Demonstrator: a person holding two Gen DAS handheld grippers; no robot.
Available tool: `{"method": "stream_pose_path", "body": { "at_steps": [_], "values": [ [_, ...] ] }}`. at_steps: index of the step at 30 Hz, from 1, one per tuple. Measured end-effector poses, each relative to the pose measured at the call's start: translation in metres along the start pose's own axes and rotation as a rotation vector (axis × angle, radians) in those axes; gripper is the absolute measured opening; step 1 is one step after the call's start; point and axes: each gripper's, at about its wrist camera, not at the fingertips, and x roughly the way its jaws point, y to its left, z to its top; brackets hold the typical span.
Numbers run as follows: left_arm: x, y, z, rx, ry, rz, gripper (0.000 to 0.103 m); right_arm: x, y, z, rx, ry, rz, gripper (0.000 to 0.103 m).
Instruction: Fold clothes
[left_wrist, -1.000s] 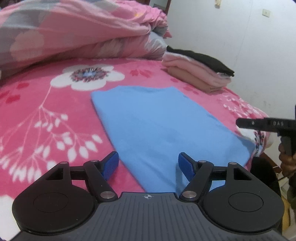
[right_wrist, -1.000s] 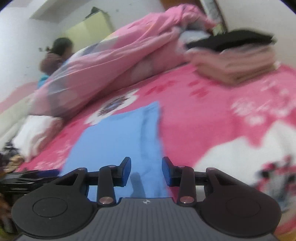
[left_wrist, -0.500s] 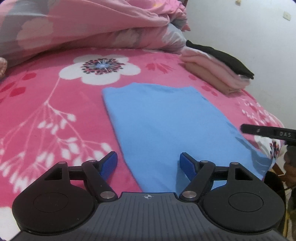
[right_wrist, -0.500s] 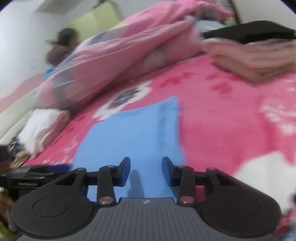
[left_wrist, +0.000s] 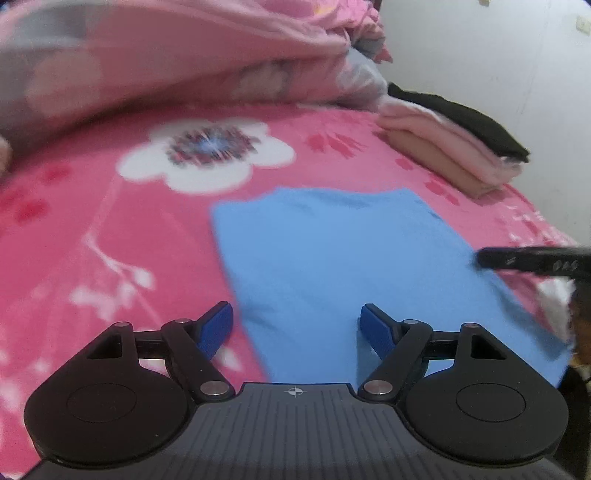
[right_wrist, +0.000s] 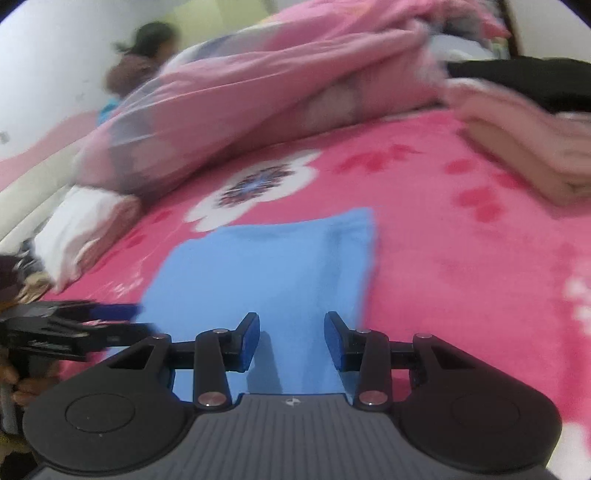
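Blue folded garment (left_wrist: 343, 266) lies flat on the pink floral bedspread (left_wrist: 92, 229), roughly rectangular, near the bed's front edge. In the left wrist view it fills centre to 4 o'clock; its near-left edge runs between the two fingers. Left gripper (left_wrist: 296, 325) hovers above it, jaws wide apart, nothing between the blue pads, no contact visible. The left pad sits over bedspread, the right pad over blue cloth.

Right gripper (right_wrist: 291, 341) has jaws partly apart, narrower than the left, nothing clamped. Both its pads sit over the blue garment (right_wrist: 273, 273), and a shadow falls on the cloth just beneath them; cannot tell whether the tips touch. A raised fold ridge runs along the garment's right side at about 1 o'clock from the pads.

Each gripper shows in the other's view: the right one as a blurred black bar at 3 o'clock in the left view, the left one at 9 o'clock in the right view, at the garment's left corner.

Stack of folded clothes (left_wrist: 454, 147), pink and tan with a black piece on top, sits at 2 o'clock, well apart from the blue garment. Bunched pink quilt (left_wrist: 184, 55) is at 12 o'clock. A person (right_wrist: 142, 55) is at 11 o'clock in the right view, beyond the quilt, blurred.
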Motion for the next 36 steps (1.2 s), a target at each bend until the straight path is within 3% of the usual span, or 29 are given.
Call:
{"method": "stream_pose_path", "body": {
  "at_steps": [2, 6, 10, 12, 16, 21, 24, 29, 31, 33, 36],
  "values": [
    [-0.002, 0.003, 0.008, 0.002, -0.017, -0.002, 0.077, -0.01, -0.003, 0.005, -0.014, -0.022, -0.039, 0.042],
    [0.023, 0.006, 0.026, -0.052, 0.012, -0.039, 0.078, -0.001, 0.007, 0.026, -0.051, -0.059, 0.06, 0.042],
    [0.055, 0.014, 0.029, -0.099, 0.052, 0.003, 0.078, 0.046, 0.014, 0.042, -0.068, 0.002, 0.175, 0.042],
    [0.051, 0.024, 0.031, -0.12, 0.041, 0.018, 0.078, 0.063, 0.003, 0.043, -0.052, 0.053, 0.144, 0.041],
    [0.046, 0.045, 0.038, -0.187, 0.033, 0.037, 0.078, 0.052, -0.025, 0.046, -0.005, 0.027, 0.023, 0.043],
    [0.062, 0.034, 0.05, -0.157, 0.047, 0.016, 0.078, 0.054, -0.011, 0.06, -0.037, -0.017, 0.135, 0.043],
    [0.077, 0.032, 0.051, -0.14, 0.055, 0.047, 0.078, 0.079, -0.005, 0.065, -0.048, 0.015, 0.199, 0.043],
    [0.074, 0.04, 0.058, -0.178, 0.036, 0.078, 0.078, 0.087, -0.034, 0.071, 0.02, 0.013, 0.092, 0.042],
    [0.073, 0.039, 0.062, -0.173, 0.028, 0.076, 0.078, 0.075, -0.038, 0.073, 0.048, -0.024, 0.11, 0.043],
    [0.074, 0.038, 0.066, -0.174, 0.025, 0.061, 0.078, 0.074, -0.033, 0.077, 0.046, -0.043, 0.187, 0.043],
    [0.085, 0.036, 0.068, -0.169, 0.043, 0.063, 0.078, 0.095, -0.025, 0.08, 0.043, -0.003, 0.279, 0.043]
  ]
}}
